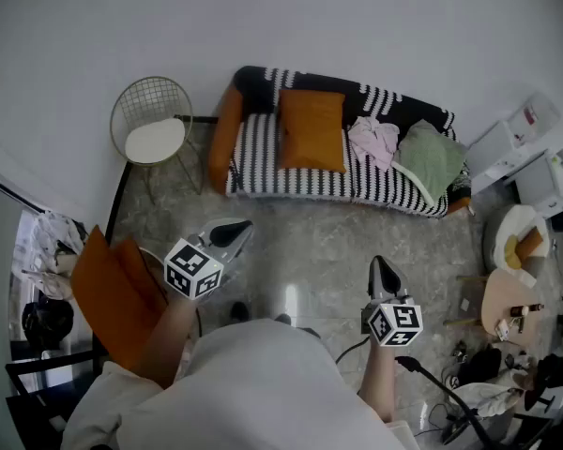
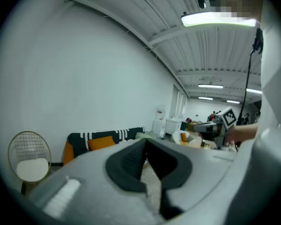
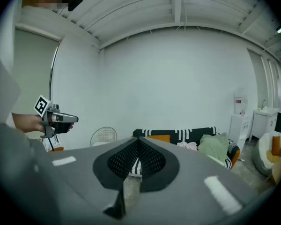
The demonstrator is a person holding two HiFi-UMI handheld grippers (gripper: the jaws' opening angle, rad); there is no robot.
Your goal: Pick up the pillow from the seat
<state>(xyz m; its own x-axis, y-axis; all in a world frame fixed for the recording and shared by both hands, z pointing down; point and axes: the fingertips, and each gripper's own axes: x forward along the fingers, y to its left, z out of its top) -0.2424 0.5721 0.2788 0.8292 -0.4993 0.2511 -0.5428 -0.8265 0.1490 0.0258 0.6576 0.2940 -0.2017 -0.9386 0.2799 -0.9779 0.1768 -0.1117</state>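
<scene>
While both grippers hung over open ground, the room spread out below them: a pale marbled floor (image 1: 305, 237) ran up to a bare white wall (image 1: 291, 17). Against that wall stood a black-and-white striped sofa (image 1: 328, 184) with orange arm ends.

The orange pillow (image 1: 311, 129) lay on the sofa seat towards its left end, its top edge up against the backrest, well apart from both grippers. Just to its right lay a pink cloth (image 1: 373, 141), and a green cloth (image 1: 432, 162) was bunched at the right end. A wire chair (image 1: 153, 120) with a white seat pad stood left of the sofa.

The left gripper (image 1: 229, 232) was clenched on nothing, its jaws pressed together. The right gripper (image 1: 384, 270) was the same. Both pointed towards the sofa, with bare floor between.

White cabinets (image 1: 525, 148) and a round table (image 1: 505, 296) crowded the right edge; the small things on the table were too small to tell.

Two flat orange shapes (image 1: 113, 293) stood by the person's left arm, partly covered by it, and I could not tell what they were. The person's pale-clad torso (image 1: 253, 392) hid the nearest floor.
</scene>
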